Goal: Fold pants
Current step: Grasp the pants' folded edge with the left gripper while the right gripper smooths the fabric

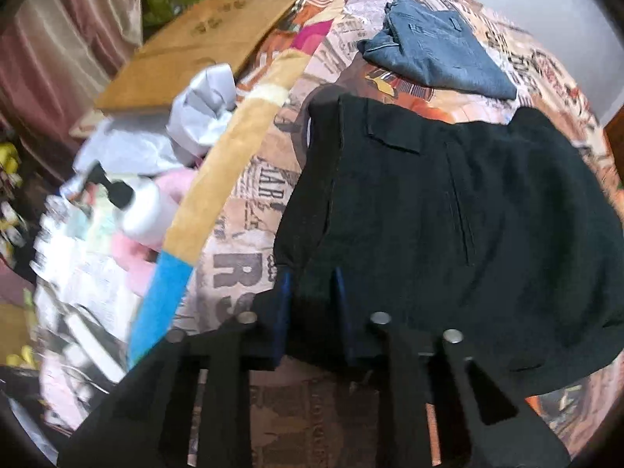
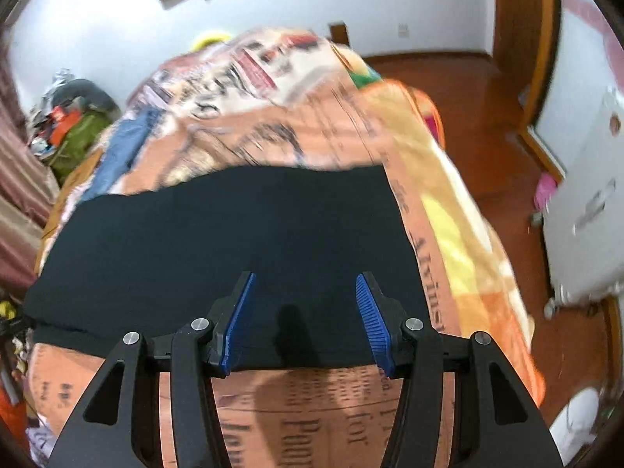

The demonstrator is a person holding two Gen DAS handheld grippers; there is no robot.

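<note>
Black pants [image 1: 448,214] lie folded on a bed covered by a printed blanket [image 1: 249,210], waistband and pocket flap toward the left. My left gripper [image 1: 312,288] points down at their near left corner, and its blue pads [image 1: 286,296] are shut on a bunch of the black fabric. In the right wrist view the black pants [image 2: 234,234] spread across the blanket [image 2: 429,234]. My right gripper [image 2: 306,312] hangs over their near edge, open, with its blue pads [image 2: 241,312] wide apart and no cloth pinched.
Folded blue jeans [image 1: 436,54] lie farther back on the bed. Left of the bed are a cardboard sheet [image 1: 195,46], a grey cloth [image 1: 202,117] and a white pump bottle [image 1: 144,210]. Wooden floor [image 2: 487,117] and a white cabinet [image 2: 585,214] lie to the right.
</note>
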